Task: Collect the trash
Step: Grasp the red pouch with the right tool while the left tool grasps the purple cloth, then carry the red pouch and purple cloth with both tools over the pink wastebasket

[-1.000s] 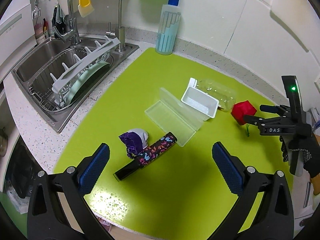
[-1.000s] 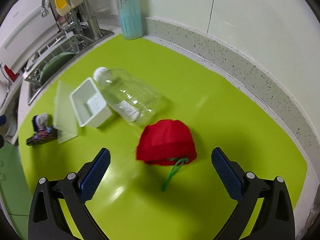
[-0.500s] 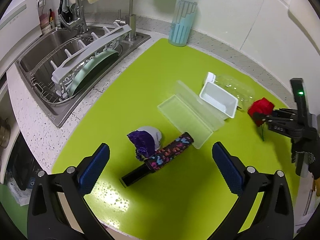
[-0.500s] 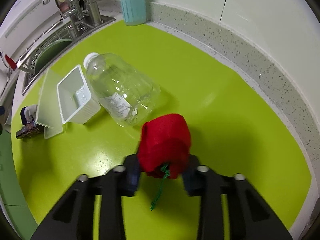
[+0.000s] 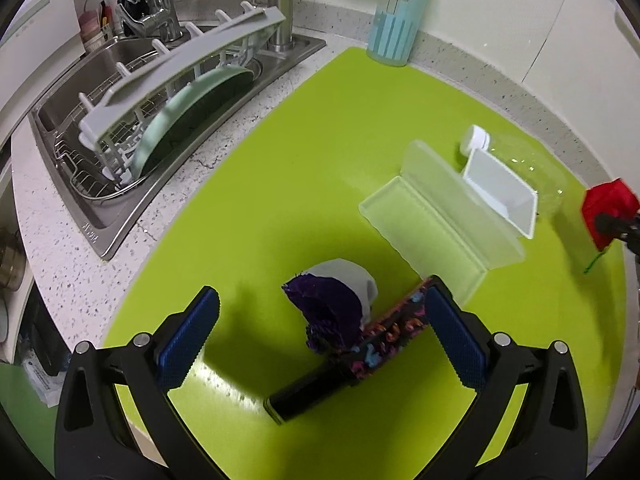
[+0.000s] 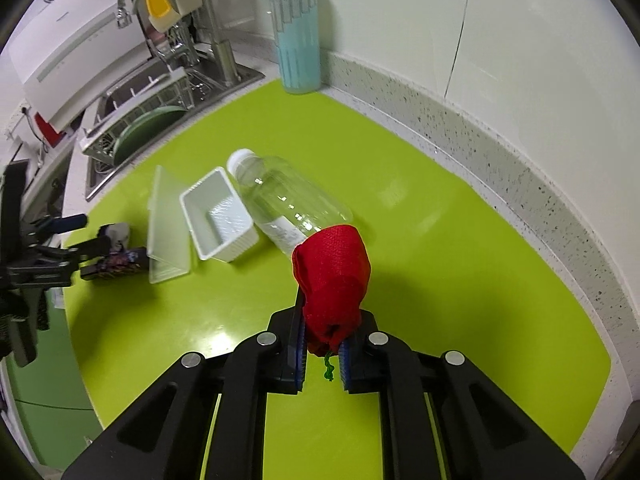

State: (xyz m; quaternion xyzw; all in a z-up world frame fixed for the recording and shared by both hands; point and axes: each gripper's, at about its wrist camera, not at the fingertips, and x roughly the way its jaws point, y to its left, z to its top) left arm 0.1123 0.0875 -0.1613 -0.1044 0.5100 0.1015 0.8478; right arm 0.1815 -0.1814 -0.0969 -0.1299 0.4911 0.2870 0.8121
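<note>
Lifted now off the green mat, the red mesh bag [image 6: 332,276] hangs pinched in the right gripper [image 6: 323,356], whose fingers, wide apart a second ago, are closing on its gathered neck. One piece of trash looks collected. Meanwhile the left gripper [image 5: 320,340] has dropped toward the purple wad [image 5: 326,312] and patterned tube [image 5: 384,336] on the counter [image 5: 52,240], fingers apart around them. The clear bottle [image 6: 288,204] carries a label too small to read.
</note>
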